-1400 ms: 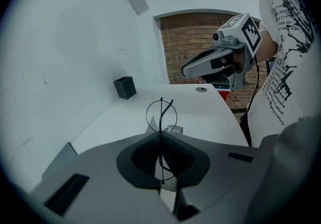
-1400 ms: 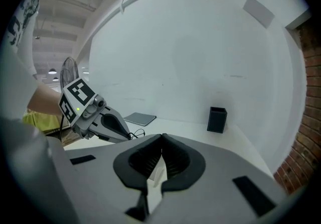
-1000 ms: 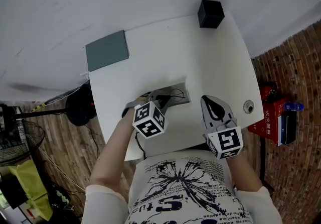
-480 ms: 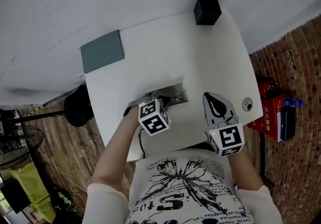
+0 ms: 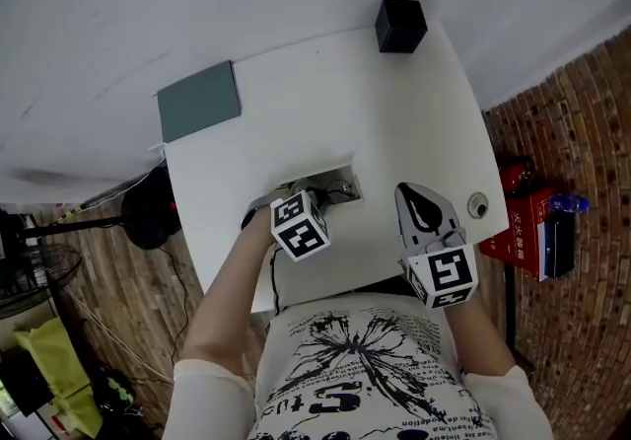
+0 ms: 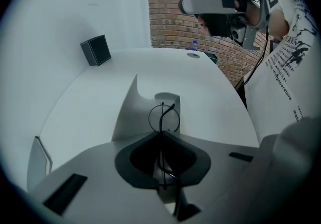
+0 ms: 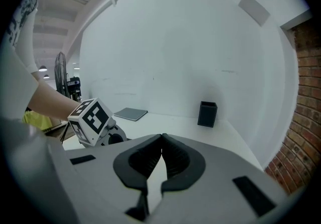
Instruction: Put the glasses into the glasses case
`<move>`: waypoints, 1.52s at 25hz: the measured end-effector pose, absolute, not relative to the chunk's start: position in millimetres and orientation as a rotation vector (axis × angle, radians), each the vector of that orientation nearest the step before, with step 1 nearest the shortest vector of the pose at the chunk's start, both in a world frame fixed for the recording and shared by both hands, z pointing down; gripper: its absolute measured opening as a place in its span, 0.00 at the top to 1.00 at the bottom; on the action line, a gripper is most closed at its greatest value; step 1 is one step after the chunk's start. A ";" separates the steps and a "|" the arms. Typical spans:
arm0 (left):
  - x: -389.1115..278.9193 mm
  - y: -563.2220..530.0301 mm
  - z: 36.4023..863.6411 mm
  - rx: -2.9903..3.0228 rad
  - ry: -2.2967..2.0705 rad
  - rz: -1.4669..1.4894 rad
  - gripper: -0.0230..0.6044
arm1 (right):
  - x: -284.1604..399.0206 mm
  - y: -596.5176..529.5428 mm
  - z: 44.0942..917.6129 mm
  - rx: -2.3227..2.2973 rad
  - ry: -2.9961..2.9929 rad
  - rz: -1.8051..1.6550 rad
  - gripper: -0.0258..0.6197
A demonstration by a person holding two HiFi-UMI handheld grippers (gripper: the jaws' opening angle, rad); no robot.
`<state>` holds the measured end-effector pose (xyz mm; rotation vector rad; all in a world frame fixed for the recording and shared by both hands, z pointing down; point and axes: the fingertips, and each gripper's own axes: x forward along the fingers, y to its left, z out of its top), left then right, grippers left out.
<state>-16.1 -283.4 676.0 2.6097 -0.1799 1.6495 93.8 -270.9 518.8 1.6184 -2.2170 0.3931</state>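
Observation:
Thin black wire-rimmed glasses [image 6: 163,117] are pinched by one temple in my shut left gripper [image 6: 161,136]. Their round lens hangs just above the open white glasses case [image 6: 131,112], whose lid stands up at the left. In the head view the left gripper [image 5: 317,197] reaches over the case [image 5: 335,175] near the table's front edge. To the right, my right gripper [image 5: 414,195] hovers over the table, apart from the case. Seen in its own view, the right gripper [image 7: 161,138] has its jaws together with nothing between them.
On the white table [image 5: 315,93] a grey-green notebook [image 5: 199,101] lies at the far left corner and a black box [image 5: 399,26] stands at the far right corner. A round cable hole [image 5: 478,203] sits near the right edge. Red boxes [image 5: 527,231] lie on the floor beyond.
The left gripper has edged slightly forward and right with the glasses, staying over the case. The right gripper has barely moved.

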 end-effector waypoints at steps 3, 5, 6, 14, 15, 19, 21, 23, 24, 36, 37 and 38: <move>-16.6 -284.5 671.1 2.598 -0.229 1.658 0.87 | 93.8 -267.7 514.7 1.591 -2.233 0.381 0.94; -15.1 -285.2 663.3 2.595 -0.267 1.640 0.84 | 95.3 -266.4 510.0 1.571 -2.249 0.362 0.94; -14.0 -285.7 657.8 2.597 -0.290 1.624 0.84 | 96.2 -265.8 508.0 1.559 -2.256 0.352 0.94; -9.0 -286.5 598.4 2.637 -0.502 1.463 0.88 | 101.4 -269.8 479.7 1.496 -2.328 0.267 0.94; -8.4 -286.2 588.5 2.644 -0.537 1.423 0.89 | 102.1 -270.4 475.5 1.493 -2.336 0.258 0.94; -13.1 -291.9 545.3 2.681 -0.740 1.252 0.91 | 101.8 -274.5 458.6 1.496 -2.374 0.225 0.94; -19.2 -294.2 524.2 2.694 -0.865 1.160 0.93 | 99.0 -275.4 452.7 1.495 -2.392 0.221 0.94; -24.8 -295.5 503.5 2.701 -0.977 1.066 0.94 | 95.4 -276.6 447.8 1.480 -2.409 0.207 0.94; -27.6 -296.1 493.5 2.705 -1.026 1.022 0.94 | 93.3 -277.7 445.3 1.470 -2.419 0.198 0.94; -69.8 -281.3 385.1 2.725 -1.385 0.430 0.94 | 61.6 -276.6 413.8 1.352 -2.611 0.133 0.94; -73.1 -279.1 380.0 2.728 -1.409 0.396 0.94 | 60.6 -276.0 411.3 1.351 -2.627 0.127 0.94; -76.1 -276.6 375.7 2.733 -1.433 0.369 0.94 | 60.1 -275.5 408.8 1.353 -2.640 0.121 0.94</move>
